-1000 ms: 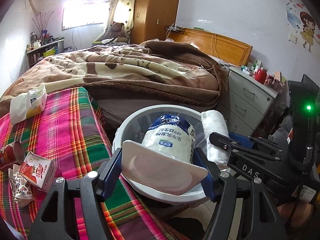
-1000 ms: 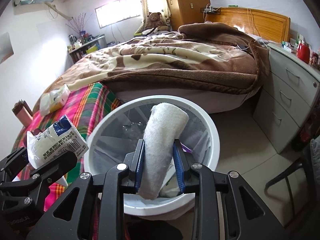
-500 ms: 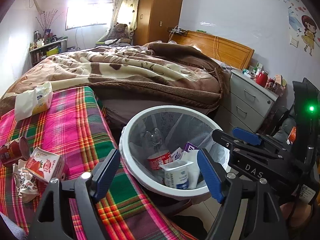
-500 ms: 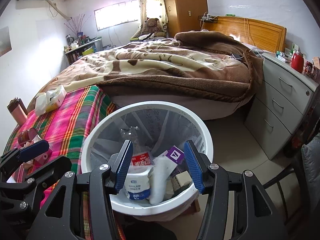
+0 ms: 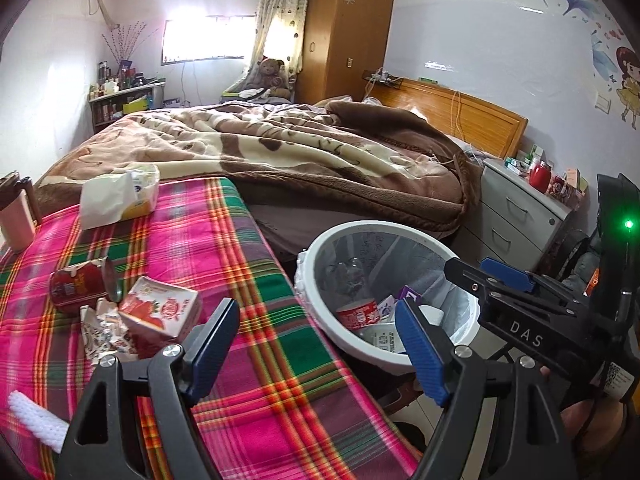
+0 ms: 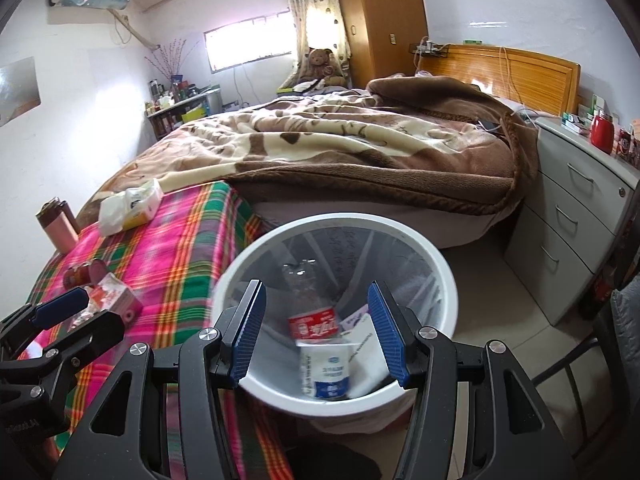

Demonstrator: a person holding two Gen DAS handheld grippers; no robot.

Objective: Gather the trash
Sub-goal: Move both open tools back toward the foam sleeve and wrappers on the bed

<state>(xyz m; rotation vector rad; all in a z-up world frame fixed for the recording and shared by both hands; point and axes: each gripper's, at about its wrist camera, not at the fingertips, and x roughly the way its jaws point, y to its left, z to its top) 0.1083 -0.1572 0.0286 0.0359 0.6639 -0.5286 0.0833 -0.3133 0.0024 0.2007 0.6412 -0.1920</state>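
My left gripper (image 5: 316,322) is open and holds nothing, over the edge of the plaid table (image 5: 248,280) beside the white bin (image 5: 376,227). On the cloth to its left lie a red can (image 5: 80,286), a strawberry carton (image 5: 160,312), a crumpled wrapper (image 5: 98,334) and a white roll (image 5: 36,416). My right gripper (image 6: 316,300) stands open above the bin (image 6: 340,221). Below it in the bin lie a clear bottle with a red label (image 6: 312,322), a white milk bag (image 6: 328,372) and a white towel roll (image 6: 370,376).
A tissue pack (image 5: 120,196) and a pink flask (image 5: 16,216) sit at the table's far end. The bed with a brown blanket (image 5: 300,152) lies behind the bin, and a grey drawer unit (image 6: 576,216) stands to the right. Open floor runs between bin and drawers.
Both grippers opened: the milk bag left the left one and the towel roll left the right one, and both now lie in the bin. The left gripper swung left over the table.
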